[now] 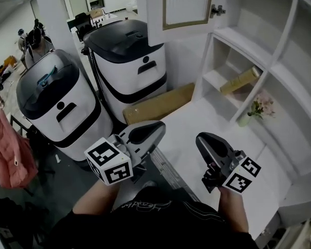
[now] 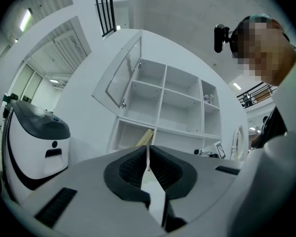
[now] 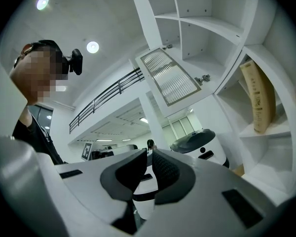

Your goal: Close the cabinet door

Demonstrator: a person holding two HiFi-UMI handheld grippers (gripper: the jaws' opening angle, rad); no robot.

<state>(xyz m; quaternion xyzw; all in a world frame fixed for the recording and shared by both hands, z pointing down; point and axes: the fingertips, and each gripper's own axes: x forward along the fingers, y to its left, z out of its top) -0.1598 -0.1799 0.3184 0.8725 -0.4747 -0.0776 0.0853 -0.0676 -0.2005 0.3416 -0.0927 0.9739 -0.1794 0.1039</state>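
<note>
Both grippers sit low in front of me, nothing held. The left gripper (image 1: 154, 128) has its jaws clamped together on nothing, and the right gripper (image 1: 203, 139) looks pressed closed and empty too. The cabinet door (image 1: 186, 7) is swung wide open, high up and well apart from both tips, with its hinge (image 1: 216, 9) on the right side in the head view and its free edge out to the left. So the job isn't started yet, I'd say. This is the approach. To do it well I'd lift the left gripper, keep the jaws closed and use them as a blunt pusher; no grasp needed. I'd contact the white frame near the free edge, far from the hinge, not the ribbed glass panel (image 3: 170, 80) — that looks fragile. Then I'd push along the door's arc toward the cabinet (image 1: 295, 51), slow near the end so it doesn't bounce back. I'd keep the right gripper out of the closing gap. The tan box (image 1: 240, 80) sits in a lower compartment, so I judge it no obstacle.
</note>
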